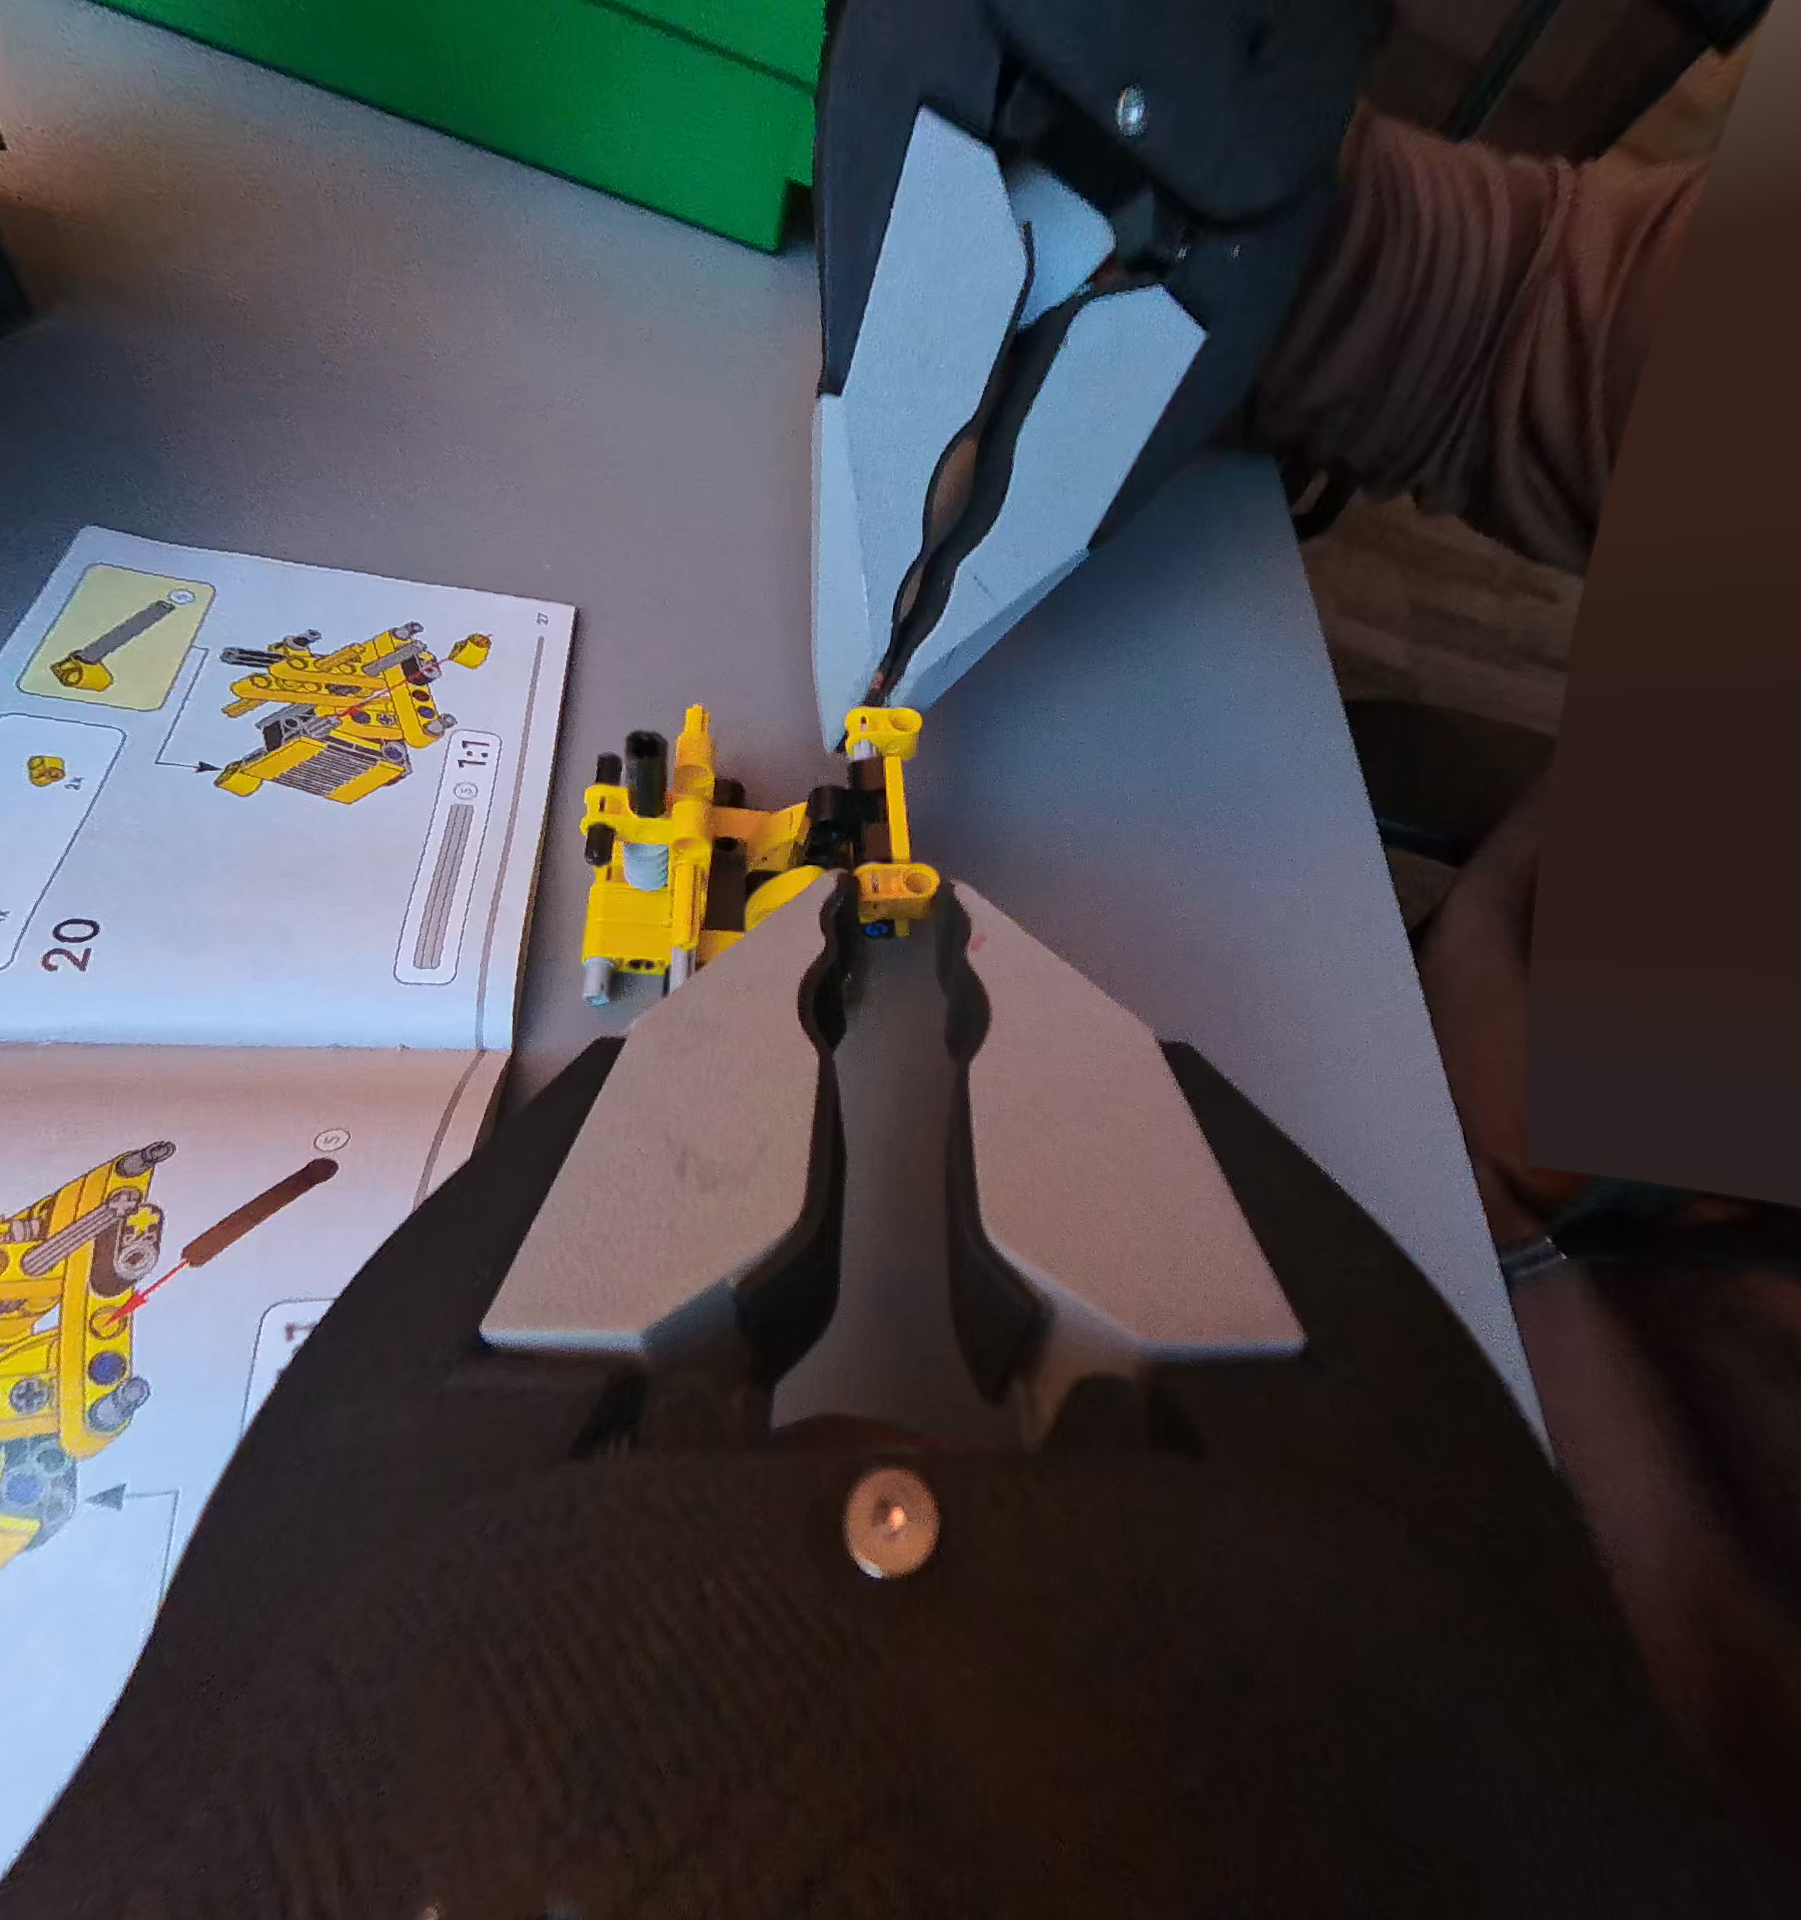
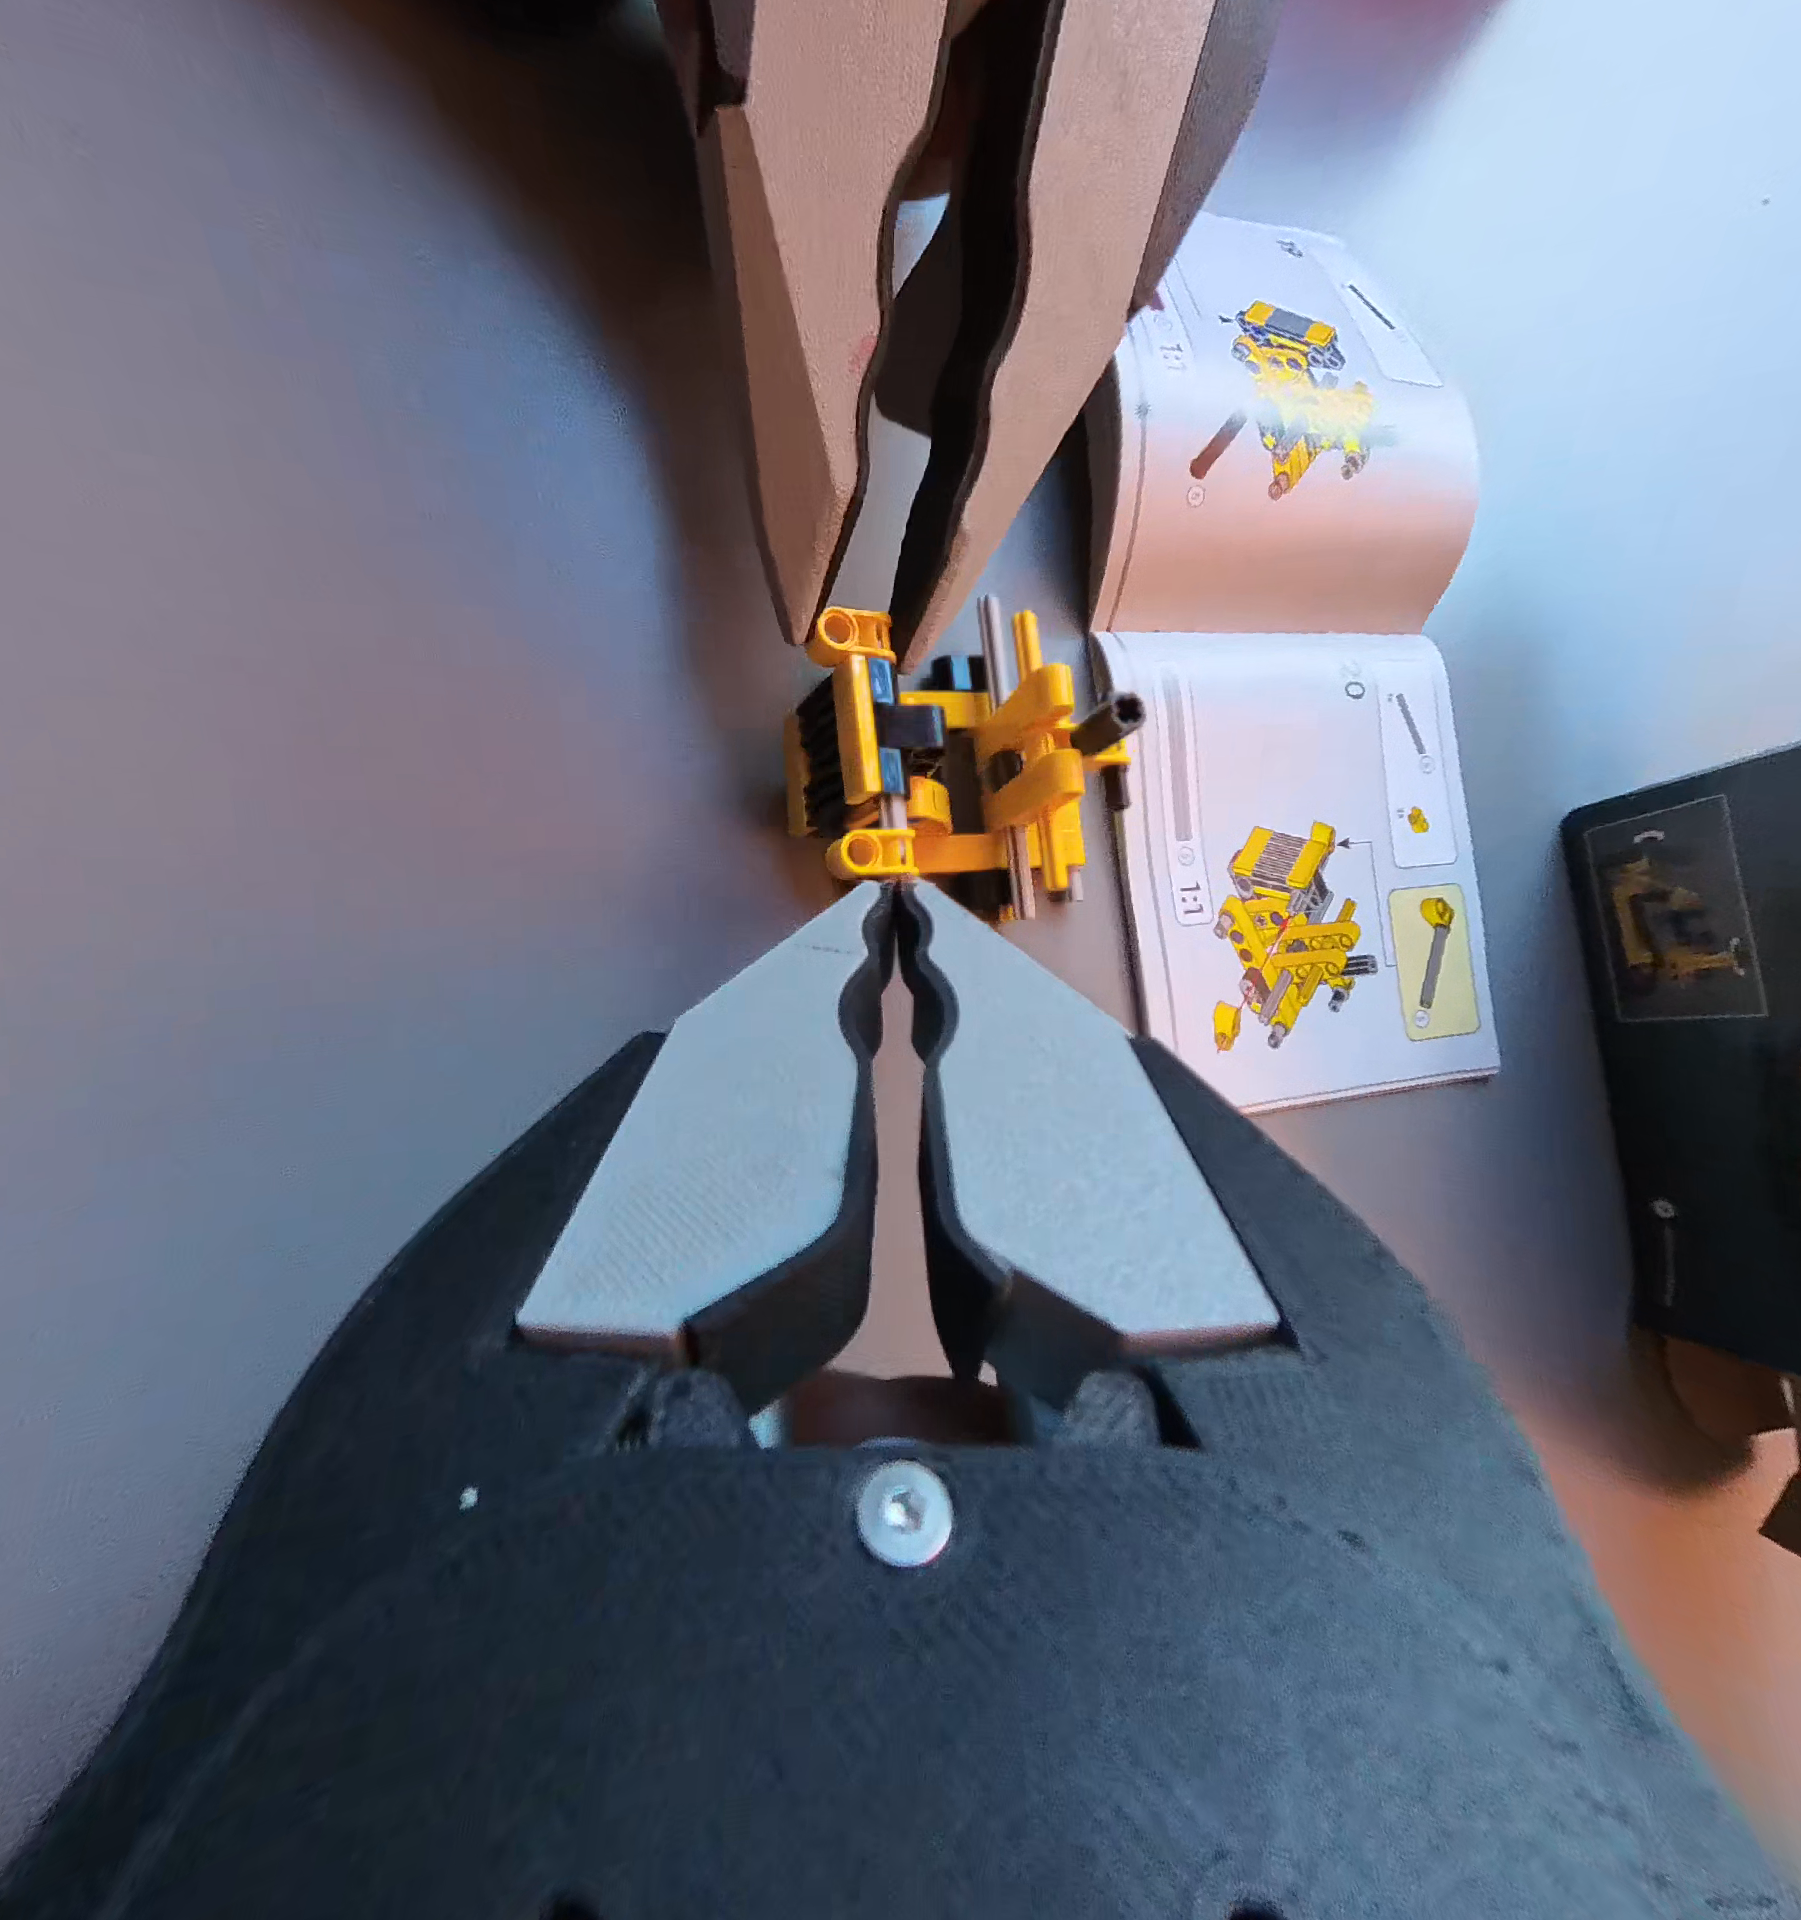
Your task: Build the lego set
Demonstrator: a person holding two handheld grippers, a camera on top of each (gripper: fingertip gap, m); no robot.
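A small yellow and black lego model (image 1: pixel 688 862) lies on the grey table; it also shows in the right wrist view (image 2: pixel 937 769). A grey axle runs across one end of it, with a yellow connector on each tip. My left gripper (image 1: pixel 898 891) is closed around the near connector (image 1: pixel 901 883), one finger on each side. My right gripper (image 2: pixel 893 896) is shut, its tips touching the opposite connector (image 2: pixel 870 850) at the axle's end. The two grippers face each other across the model.
An open instruction booklet (image 1: pixel 252 779) lies beside the model, also in the right wrist view (image 2: pixel 1291 831). A green box (image 1: pixel 563 104) stands farther back. A black box (image 2: pixel 1727 1039) lies past the booklet. The table edge (image 1: pixel 1395 831) runs close by. A person's sleeve (image 1: pixel 1447 312) is behind the right gripper. The left gripper's tips are roughly 4 cm from the right gripper's.
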